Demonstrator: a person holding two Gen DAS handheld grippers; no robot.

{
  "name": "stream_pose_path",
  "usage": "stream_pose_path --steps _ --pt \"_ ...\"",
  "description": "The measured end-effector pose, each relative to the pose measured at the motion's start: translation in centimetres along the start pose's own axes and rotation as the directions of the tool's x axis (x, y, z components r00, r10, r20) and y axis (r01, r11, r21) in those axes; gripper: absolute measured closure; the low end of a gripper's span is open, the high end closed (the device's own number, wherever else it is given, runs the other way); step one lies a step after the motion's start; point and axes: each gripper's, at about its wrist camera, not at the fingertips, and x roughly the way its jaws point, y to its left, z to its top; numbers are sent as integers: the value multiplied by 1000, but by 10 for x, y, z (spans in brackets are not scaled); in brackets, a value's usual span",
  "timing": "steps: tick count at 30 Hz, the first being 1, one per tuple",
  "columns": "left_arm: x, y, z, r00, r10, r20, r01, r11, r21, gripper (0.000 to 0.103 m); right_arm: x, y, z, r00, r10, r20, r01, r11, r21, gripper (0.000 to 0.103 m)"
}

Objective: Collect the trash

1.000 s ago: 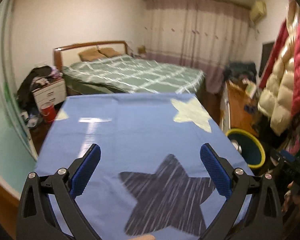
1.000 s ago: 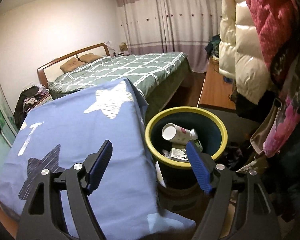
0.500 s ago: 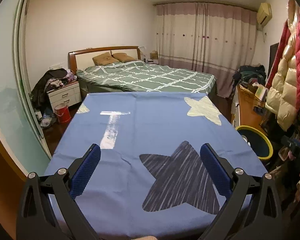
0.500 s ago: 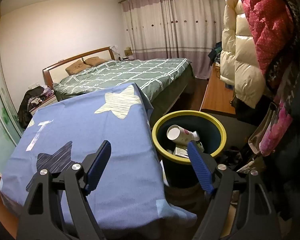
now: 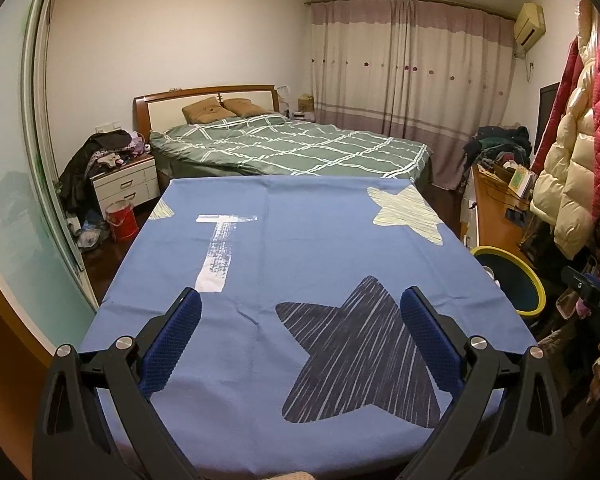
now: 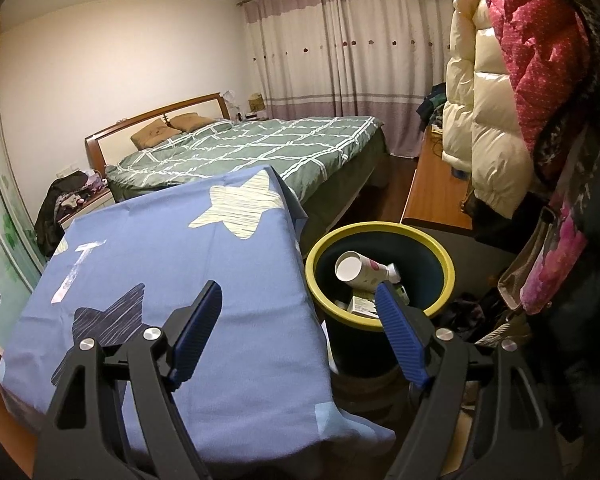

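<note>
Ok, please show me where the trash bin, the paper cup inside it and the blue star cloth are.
trash bin point(image 6: 446, 268): right wrist view, yellow rim on its right side.
paper cup point(image 6: 350, 267): right wrist view, its open white mouth.
blue star cloth point(image 5: 320, 248): left wrist view, plain blue middle.

In the left wrist view, pale digits that look like "049" stand on a black device point(image 5: 592, 300) at the right edge, though they are small and hard to make out. The print on the packaging in the bin point(image 6: 380, 272) is too blurred to read.
</note>
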Motion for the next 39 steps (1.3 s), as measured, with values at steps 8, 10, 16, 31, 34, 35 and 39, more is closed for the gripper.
stream_pose_path --steps 8,10,16,31,34,35,39 --pt "4 3 0 1000 -8 -11 7 1000 -5 5 0 4 0 1000 3 -1 -3 1000 -8 28" --pt "4 3 0 1000 -7 -12 7 1000 -5 5 0 5 0 1000 4 -2 -4 1000 -8 28" --pt "6 4 0 1000 -6 -12 6 1000 -10 5 1 6 0 1000 7 -4 -7 1000 -10 28" --pt "10 3 -3 1000 -6 -22 6 1000 -7 5 1 6 0 1000 9 -6 -9 1000 -11 28" --pt "10 2 -3 1000 -7 -24 6 1000 -5 5 1 6 0 1000 9 -7 -9 1000 -11 28" --pt "11 2 -4 1000 -7 -25 7 1000 -4 5 1 6 0 1000 9 -7 -9 1000 -11 28" --pt "12 2 -4 1000 -8 -29 8 1000 -3 5 3 8 -1 1000 9 -10 -9 1000 -12 28"
